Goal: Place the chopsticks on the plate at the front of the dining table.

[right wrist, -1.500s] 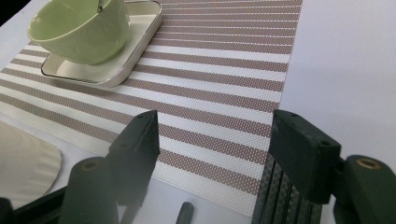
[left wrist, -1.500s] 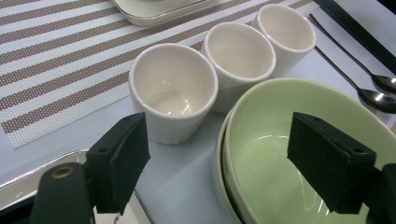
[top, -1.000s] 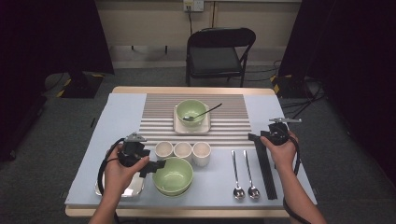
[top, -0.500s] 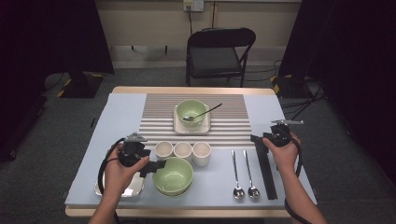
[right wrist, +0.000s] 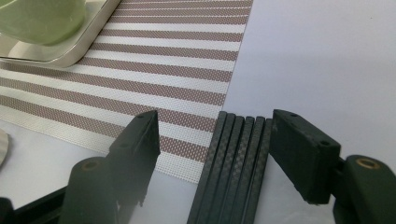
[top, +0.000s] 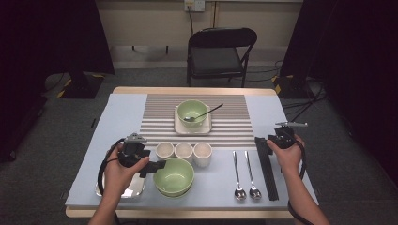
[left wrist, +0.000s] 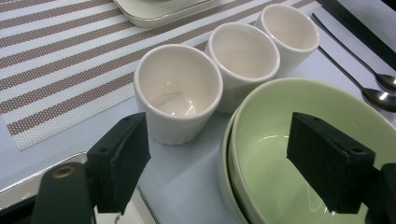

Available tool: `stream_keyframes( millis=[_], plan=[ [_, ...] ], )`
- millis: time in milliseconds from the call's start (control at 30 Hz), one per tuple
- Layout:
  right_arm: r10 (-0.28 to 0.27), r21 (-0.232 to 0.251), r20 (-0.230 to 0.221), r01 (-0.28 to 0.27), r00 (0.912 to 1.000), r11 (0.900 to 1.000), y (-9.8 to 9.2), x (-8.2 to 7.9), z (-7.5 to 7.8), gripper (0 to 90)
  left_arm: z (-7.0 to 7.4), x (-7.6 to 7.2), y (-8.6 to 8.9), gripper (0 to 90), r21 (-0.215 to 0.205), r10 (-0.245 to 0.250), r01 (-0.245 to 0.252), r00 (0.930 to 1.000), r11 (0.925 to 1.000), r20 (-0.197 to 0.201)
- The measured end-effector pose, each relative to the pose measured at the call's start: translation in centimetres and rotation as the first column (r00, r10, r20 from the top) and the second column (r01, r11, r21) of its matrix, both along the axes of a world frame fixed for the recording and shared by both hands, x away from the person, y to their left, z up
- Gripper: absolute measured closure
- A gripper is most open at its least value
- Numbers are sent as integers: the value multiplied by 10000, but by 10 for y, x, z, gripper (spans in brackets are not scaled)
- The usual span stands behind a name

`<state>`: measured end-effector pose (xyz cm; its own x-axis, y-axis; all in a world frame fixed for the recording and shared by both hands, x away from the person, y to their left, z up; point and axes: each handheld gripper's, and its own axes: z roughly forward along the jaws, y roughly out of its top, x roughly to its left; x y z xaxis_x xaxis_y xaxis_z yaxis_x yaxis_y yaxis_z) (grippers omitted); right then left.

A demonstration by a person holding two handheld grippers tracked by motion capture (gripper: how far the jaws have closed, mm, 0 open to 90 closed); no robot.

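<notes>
A stack of pale green bowls stands near the table's front edge. My left gripper is open, with one jaw over the top bowl's inside and the other outside it, so the rim lies between them untouched. Three white cups stand in a row just beyond. At the right, my right gripper is open over the far end of a bundle of black chopsticks. The bundle lies between the jaws, close against one of them.
Another green bowl with a spoon in it sits on a square plate on the striped placemat. Two spoons lie between the bowls and the chopsticks. A metal tray lies under my left hand. A folding chair stands behind the table.
My right gripper has shifted slightly towards the table's front edge. The left hand and all the tableware are where they were.
</notes>
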<state>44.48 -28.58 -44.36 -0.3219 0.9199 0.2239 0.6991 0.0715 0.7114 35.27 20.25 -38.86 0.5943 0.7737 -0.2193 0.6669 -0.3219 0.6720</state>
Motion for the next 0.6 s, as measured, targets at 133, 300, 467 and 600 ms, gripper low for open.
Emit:
stream_keyframes(
  millis=[133, 300, 467, 600],
  plan=[
    [-78, -86, 5, 78, 10000, 9999, -2, -1, -1, 331, 0, 0, -1, 210, -15, 13, -13, 10000, 10000, -17],
    [-177, -114, -43, 176, 9998, 9998, -6, -1, -3, 339, 0, 0, -1, 211, 10, 15, -15, 10000, 10000, -18],
    [-242, -182, -70, 240, 9997, 9995, -8, -2, -5, 339, -1, 0, -1, 211, 22, -35, 36, 10000, 10000, -21],
    [-261, -185, -117, 258, 9996, 9995, -8, -3, -6, 344, -1, 0, -1, 211, 23, -28, 28, 10000, 10000, -22]
  ],
)
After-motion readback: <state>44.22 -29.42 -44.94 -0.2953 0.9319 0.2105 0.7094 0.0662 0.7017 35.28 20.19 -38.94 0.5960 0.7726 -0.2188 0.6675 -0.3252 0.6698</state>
